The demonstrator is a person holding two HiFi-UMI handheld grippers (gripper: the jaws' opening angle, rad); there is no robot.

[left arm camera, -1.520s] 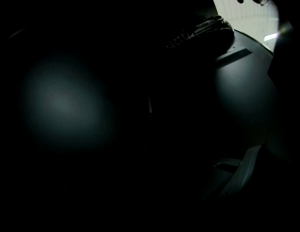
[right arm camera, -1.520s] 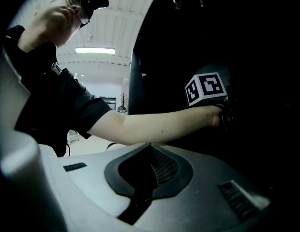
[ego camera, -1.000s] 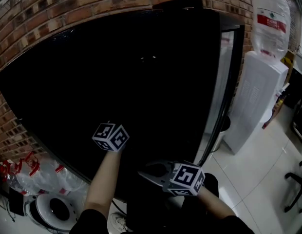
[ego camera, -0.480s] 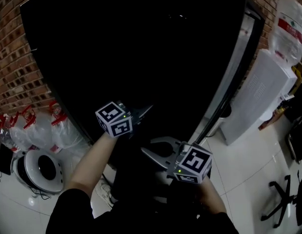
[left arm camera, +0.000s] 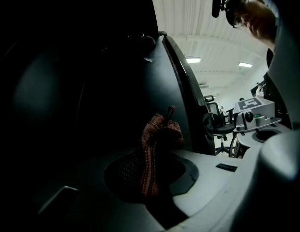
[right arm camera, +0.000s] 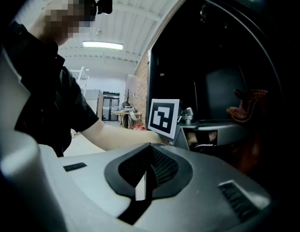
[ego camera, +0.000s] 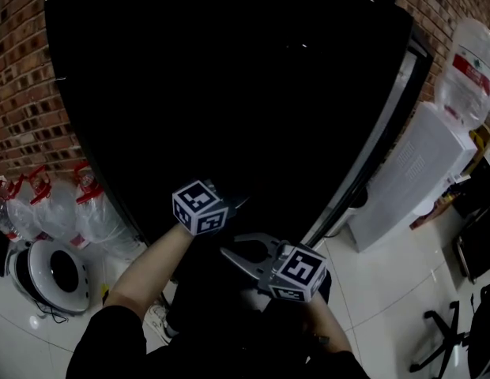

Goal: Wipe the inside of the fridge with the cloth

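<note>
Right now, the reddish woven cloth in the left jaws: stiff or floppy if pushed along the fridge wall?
Likely floppy: the reddish woven cloth bunches and folds above the shut jaws. Probably light, its tip standing unsupported; coarse weave should resist slipping.

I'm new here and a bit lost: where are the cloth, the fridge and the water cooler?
cloth (left arm camera: 151,153), left gripper view, its reddish woven middle.
fridge (ego camera: 229,93), head view, its black front.
water cooler (ego camera: 407,176), head view, its white body.
</note>
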